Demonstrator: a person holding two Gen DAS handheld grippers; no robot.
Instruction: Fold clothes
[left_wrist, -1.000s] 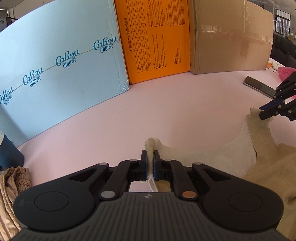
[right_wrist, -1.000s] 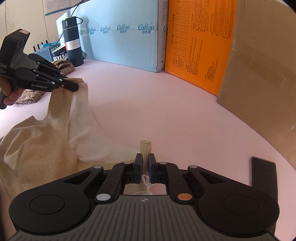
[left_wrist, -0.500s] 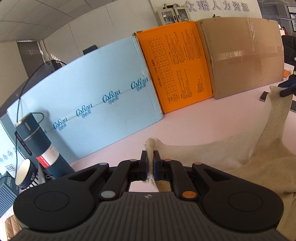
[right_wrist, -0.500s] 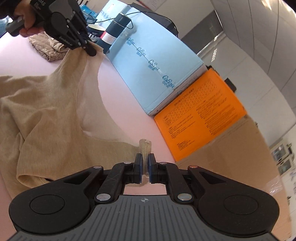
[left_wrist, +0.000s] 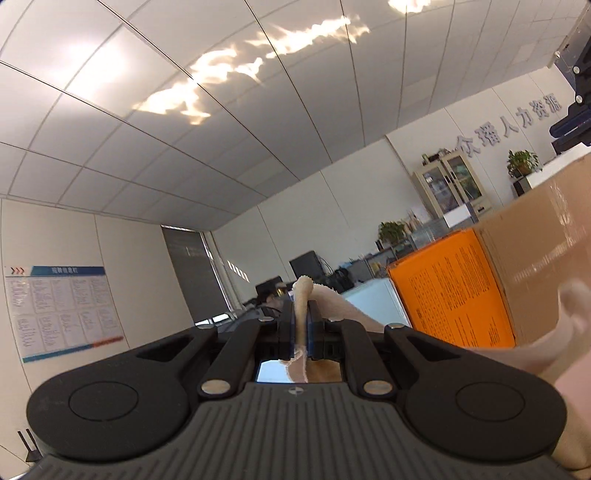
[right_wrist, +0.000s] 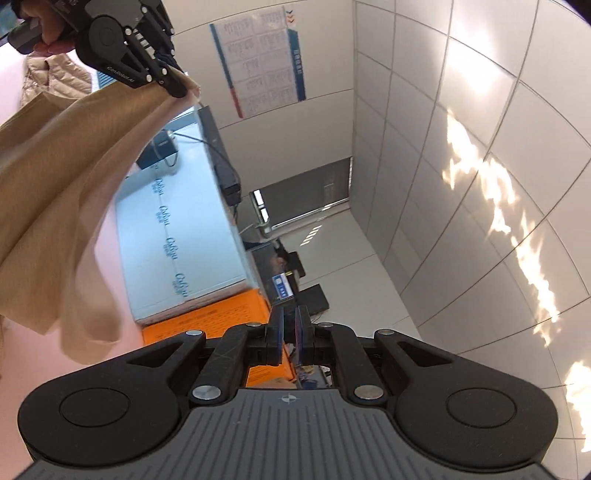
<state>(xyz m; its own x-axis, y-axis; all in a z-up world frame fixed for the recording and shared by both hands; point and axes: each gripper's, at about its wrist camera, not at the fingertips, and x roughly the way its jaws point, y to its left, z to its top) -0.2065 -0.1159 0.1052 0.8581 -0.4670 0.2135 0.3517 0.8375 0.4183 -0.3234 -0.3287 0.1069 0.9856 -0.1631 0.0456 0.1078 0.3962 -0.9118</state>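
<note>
Your left gripper (left_wrist: 303, 325) is clamped on the beige garment's (right_wrist: 55, 192) edge, lifted above the pink table (right_wrist: 107, 236). Your right gripper (right_wrist: 289, 332): narrow gap btwn jaws, nothing held, garment hanging to its left.

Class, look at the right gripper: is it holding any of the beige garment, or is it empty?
Empty. The right gripper shows a bare gap between its pads; the beige garment hangs from the left gripper alone.

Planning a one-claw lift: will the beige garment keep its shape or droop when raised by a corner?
Likely floppy: the beige garment hangs in soft folds below the left claw. Probably light, since a small pinched edge carries it. It may swing when moved.
</note>
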